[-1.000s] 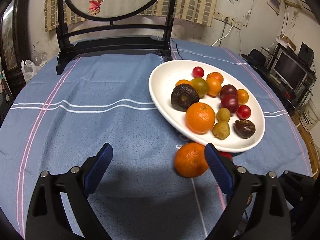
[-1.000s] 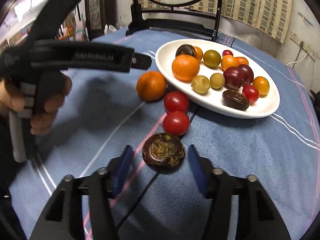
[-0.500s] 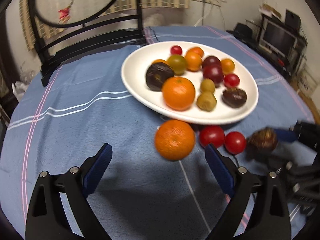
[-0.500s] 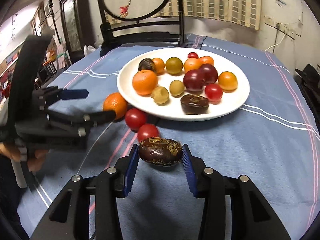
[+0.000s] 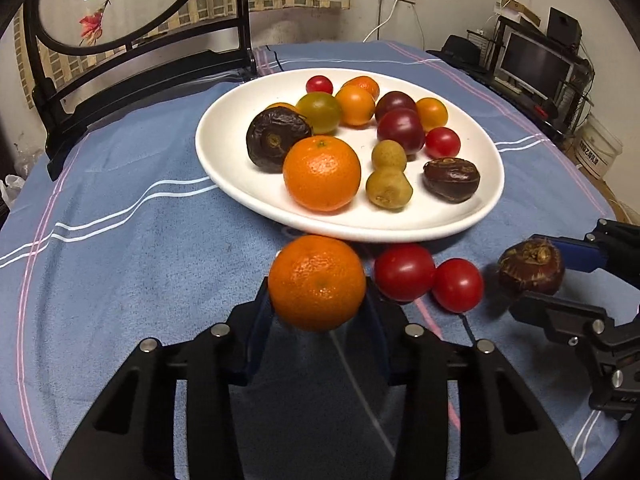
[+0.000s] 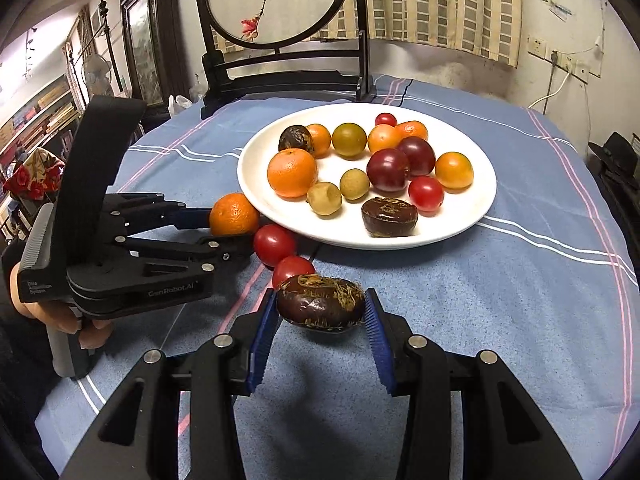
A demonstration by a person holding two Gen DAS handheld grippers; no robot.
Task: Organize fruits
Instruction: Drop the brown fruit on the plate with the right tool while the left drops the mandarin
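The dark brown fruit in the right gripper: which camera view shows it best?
The right wrist view: the dark brown fruit sits close and central, clamped in the right gripper. The left wrist view shows it small at the right edge.

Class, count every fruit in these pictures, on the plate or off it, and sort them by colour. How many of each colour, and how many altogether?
Orange fruits: 6
Red fruits: 4
Dark brown fruits: 3
Purple fruits: 2
Tan fruits: 2
Green fruit: 1
Total: 18
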